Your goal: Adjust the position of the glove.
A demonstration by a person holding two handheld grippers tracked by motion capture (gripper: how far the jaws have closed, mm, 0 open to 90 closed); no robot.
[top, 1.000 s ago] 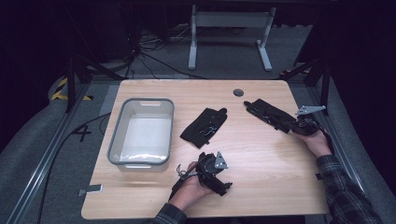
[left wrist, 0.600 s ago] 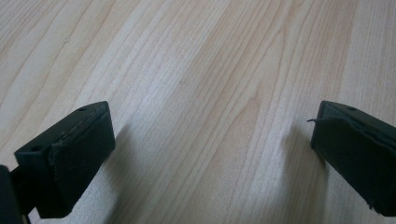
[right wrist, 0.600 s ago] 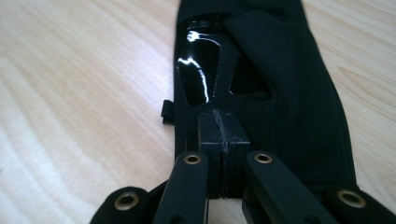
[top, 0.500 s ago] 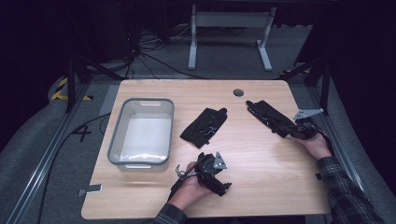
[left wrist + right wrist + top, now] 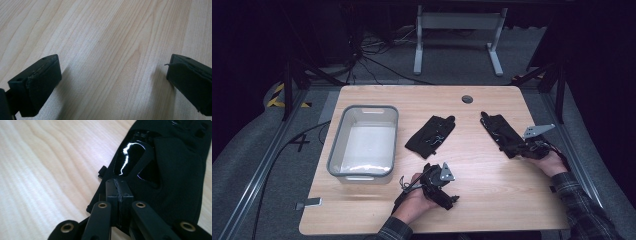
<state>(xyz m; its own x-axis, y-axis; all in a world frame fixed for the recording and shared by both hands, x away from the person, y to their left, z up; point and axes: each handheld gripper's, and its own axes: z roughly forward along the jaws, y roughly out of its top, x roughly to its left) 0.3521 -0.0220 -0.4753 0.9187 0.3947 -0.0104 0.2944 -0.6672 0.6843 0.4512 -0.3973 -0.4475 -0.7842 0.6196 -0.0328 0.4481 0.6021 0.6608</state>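
High view gives me two black gloves: one mid-table beside the grey bin, one lying diagonally, fingers away, cuff pinched in my right gripper; left gripper gapes empty.

right gripper drawn nearer the person, dragging its black glove along

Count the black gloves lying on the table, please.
2: one glove near the table's middle, right of the bin; the other glove at the right, its near end at the right claw.
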